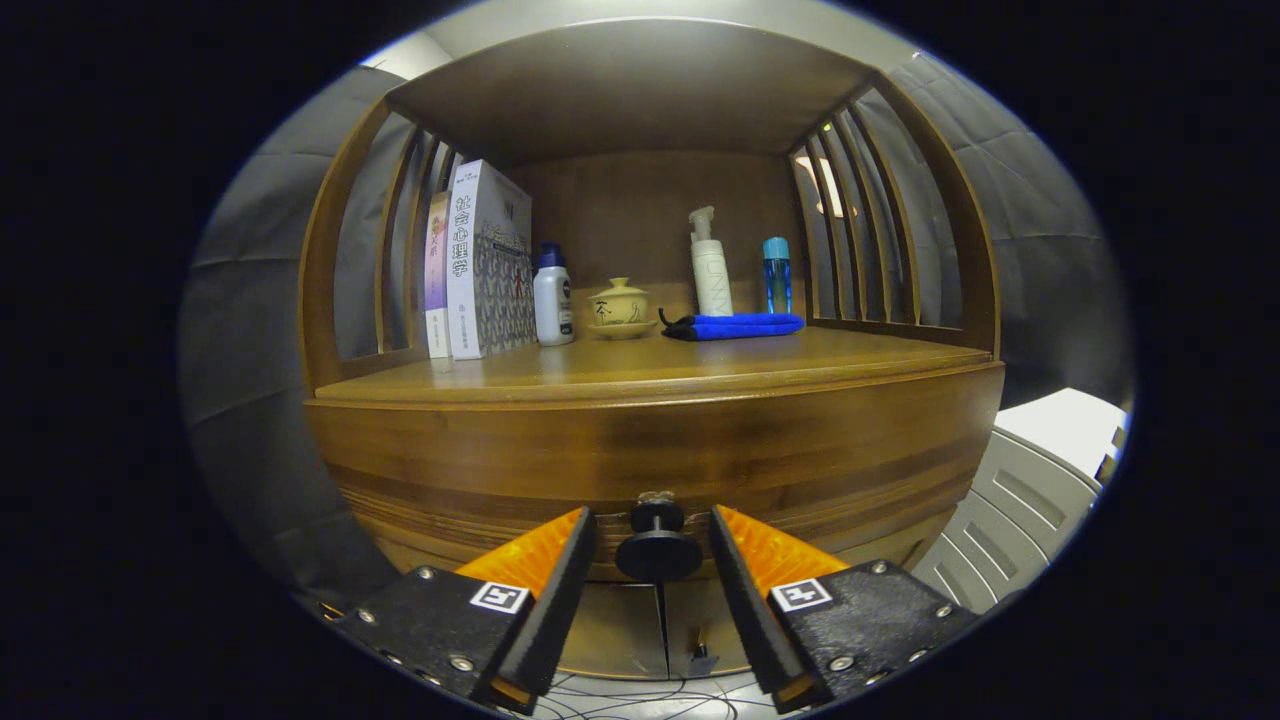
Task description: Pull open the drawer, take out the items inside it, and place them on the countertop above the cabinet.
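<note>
Gripper view showed the gripper [655,560] spread wide, gripping nothing, its fingers flanking the drawer knob [657,545] without touching; the drawer [660,470] at 12 o'clock sat shut, so pulling, emptying and loading the counter [700,365] all remained

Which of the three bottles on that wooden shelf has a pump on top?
The tall white bottle behind the folded blue cloth. The short white bottle beside the books and the blue bottle have plain caps. The gripper straddles the drawer knob, open.
</note>
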### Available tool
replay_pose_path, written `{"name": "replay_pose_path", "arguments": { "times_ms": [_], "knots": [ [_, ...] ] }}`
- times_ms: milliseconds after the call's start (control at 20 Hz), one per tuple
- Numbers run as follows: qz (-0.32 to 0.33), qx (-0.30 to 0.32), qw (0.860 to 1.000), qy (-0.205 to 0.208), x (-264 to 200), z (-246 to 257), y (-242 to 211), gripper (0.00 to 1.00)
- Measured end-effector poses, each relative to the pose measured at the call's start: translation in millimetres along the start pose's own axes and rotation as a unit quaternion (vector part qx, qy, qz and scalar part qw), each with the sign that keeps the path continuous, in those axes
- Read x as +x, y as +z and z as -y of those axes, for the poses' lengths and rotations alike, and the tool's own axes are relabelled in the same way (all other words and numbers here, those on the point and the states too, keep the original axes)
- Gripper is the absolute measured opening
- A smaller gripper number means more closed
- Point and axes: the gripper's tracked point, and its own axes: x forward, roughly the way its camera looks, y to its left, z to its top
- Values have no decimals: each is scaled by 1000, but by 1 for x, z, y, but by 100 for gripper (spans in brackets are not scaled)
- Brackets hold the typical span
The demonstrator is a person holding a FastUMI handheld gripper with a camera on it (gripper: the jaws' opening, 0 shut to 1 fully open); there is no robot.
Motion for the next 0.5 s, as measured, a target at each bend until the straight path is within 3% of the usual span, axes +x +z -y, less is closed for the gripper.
{"name": "replay_pose_path", "arguments": {
  "times_ms": [50,300,500],
  "knots": [
    [-3,1,1000,1,0,0,-2,65],
    [-9,1,1000,-4,0,2,-3,48],
    [-21,-5,1000,-6,-3,1,-3,41]
  ]
}}
